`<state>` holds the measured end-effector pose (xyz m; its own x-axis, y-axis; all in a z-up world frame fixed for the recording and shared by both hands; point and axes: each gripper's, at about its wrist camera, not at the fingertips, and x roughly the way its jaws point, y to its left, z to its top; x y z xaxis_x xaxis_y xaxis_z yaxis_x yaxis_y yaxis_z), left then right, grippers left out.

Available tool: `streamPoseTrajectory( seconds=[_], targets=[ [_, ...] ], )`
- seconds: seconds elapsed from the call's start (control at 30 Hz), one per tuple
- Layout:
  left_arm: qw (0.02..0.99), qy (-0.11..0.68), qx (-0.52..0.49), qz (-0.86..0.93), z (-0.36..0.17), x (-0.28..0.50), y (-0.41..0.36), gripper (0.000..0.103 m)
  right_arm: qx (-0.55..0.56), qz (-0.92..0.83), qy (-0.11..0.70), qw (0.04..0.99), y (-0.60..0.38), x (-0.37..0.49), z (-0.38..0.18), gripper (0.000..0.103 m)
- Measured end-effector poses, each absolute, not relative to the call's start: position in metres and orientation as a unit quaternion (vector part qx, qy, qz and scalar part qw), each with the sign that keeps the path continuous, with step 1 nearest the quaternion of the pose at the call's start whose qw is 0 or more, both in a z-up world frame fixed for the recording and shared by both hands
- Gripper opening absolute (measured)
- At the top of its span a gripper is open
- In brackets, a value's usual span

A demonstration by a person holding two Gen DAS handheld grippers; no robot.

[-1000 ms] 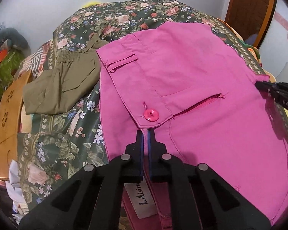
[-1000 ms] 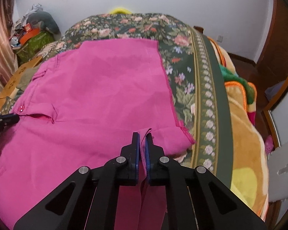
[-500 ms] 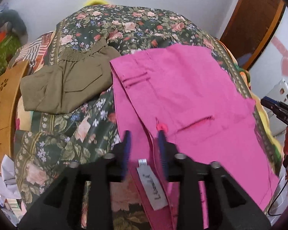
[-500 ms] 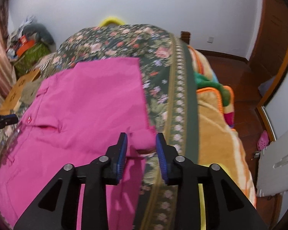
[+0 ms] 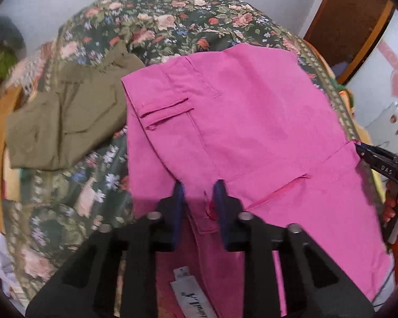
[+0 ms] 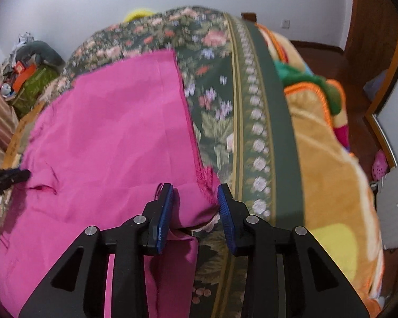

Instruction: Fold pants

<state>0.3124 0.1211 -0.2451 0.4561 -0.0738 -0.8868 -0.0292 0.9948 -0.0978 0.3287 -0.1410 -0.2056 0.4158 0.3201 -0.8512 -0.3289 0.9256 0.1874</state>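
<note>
Left wrist view: the pink pants (image 5: 246, 132) lie spread flat on the floral bedspread (image 5: 172, 29), waist end near, laid out for folding. The left gripper (image 5: 197, 193) hovers over the waistband, fingers spread, having just been closing, pinching nothing. A white label (image 5: 191, 295) reads partly "Aisin"; the right gripper (image 5: 379, 159) shows "DAS". Folded olive pants (image 5: 66, 122) lie beside.

Right wrist view: its fingers (image 6: 163, 212) stand apart astride the pants' frayed corner, unpinched.

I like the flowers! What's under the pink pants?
The pink pants lie on the flowery bedspread; it shows all around them. Whatever sits directly beneath them is covered.
</note>
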Motion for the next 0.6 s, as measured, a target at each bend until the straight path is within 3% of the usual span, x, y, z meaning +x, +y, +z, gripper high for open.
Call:
streamPoseTrajectory(
  seconds=[0.07,0.13,0.33,0.6],
  targets=[
    [0.854,0.517,-0.051,-0.013,-0.244,0.311,0.123,0.010,0.000,0.191,0.499,0.845,-0.143,0.326,-0.209,0.024],
    [0.853,0.519,-0.050,-0.012,-0.244,0.312,0.124,0.009,-0.006,0.188,0.499,0.846,-0.144,0.325,-0.209,0.010],
    [0.857,0.515,-0.006,0.003,-0.239,0.314,0.120,0.008,-0.038,0.202,0.497,0.843,-0.144,0.317,-0.204,0.006],
    [0.856,0.516,-0.030,0.014,-0.250,0.313,0.130,0.011,-0.035,0.198,0.513,0.835,-0.145,0.321,-0.210,0.006]
  ],
)
